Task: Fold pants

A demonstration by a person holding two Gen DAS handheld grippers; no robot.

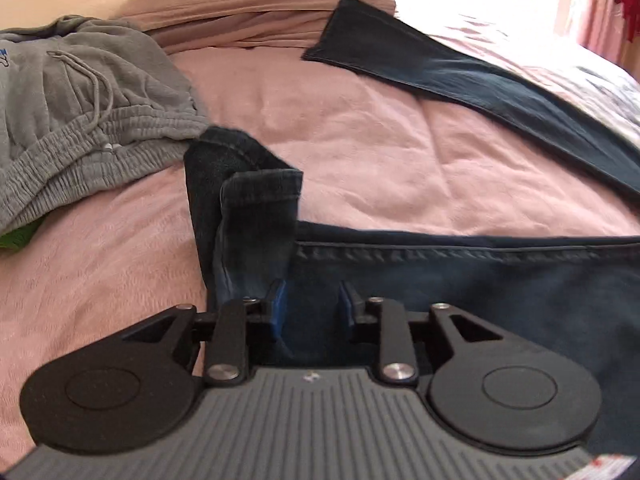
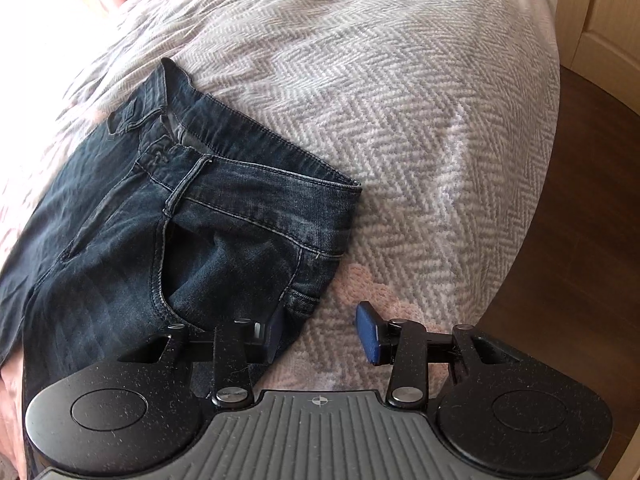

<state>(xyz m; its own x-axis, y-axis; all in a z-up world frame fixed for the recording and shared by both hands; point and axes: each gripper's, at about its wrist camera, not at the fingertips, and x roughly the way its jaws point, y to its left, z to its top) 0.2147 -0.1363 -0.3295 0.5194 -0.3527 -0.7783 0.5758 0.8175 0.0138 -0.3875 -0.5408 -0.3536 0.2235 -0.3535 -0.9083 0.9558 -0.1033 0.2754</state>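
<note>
Dark blue jeans lie on a bed. In the left wrist view one leg runs across under my left gripper, and its hem is turned up and stands beside the left pad. The other leg stretches away to the far right. The left gripper is open, with denim below the gap between its blue pads. In the right wrist view the waistband and fly face up. My right gripper is open at the hip edge of the jeans, its left pad over denim and its right pad over the blanket.
Grey sweatpants with a drawstring are heaped at the left on the pink bedspread. A grey herringbone throw covers the bed's foot. The bed edge drops to a wooden floor on the right. Pink curtains hang behind.
</note>
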